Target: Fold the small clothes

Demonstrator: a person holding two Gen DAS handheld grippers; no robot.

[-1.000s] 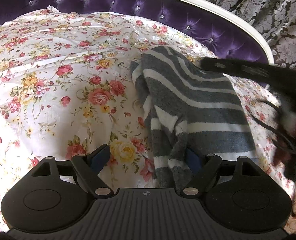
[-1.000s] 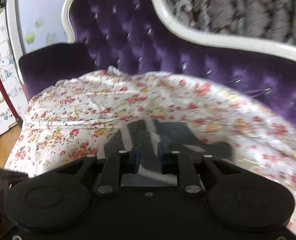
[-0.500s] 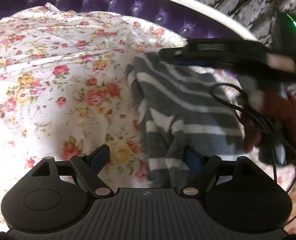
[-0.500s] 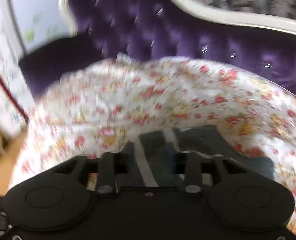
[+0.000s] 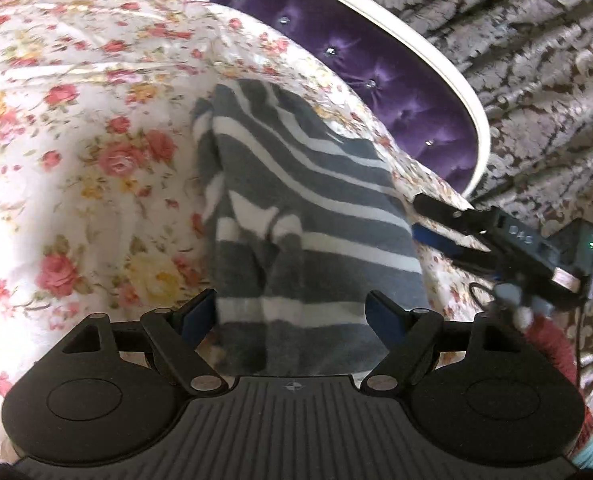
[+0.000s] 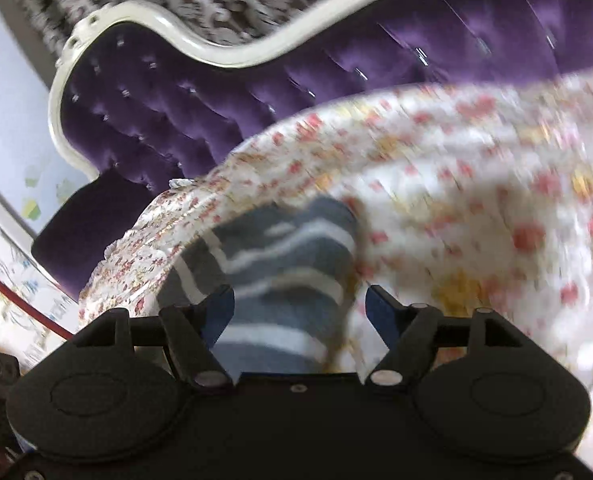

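A small grey garment with white stripes (image 5: 308, 216) lies folded and a little bunched on a floral sheet (image 5: 76, 140). My left gripper (image 5: 292, 314) is open, its jaws either side of the garment's near end, holding nothing. My right gripper (image 5: 436, 220) shows in the left wrist view at the garment's right edge. In the blurred right wrist view the right gripper (image 6: 298, 312) is open over the same garment (image 6: 280, 272), empty.
The floral sheet covers a purple tufted sofa (image 5: 376, 64) with a white curved frame (image 5: 472, 112). A patterned grey curtain (image 5: 536, 60) hangs behind. A cable and a sleeved hand trail at the right gripper (image 5: 536, 320). The sofa arm (image 6: 108, 120) shows in the right wrist view.
My right gripper opened and let go of the garment, then drew back to the garment's right edge. My left gripper stayed open and moved closer over the garment's near end.
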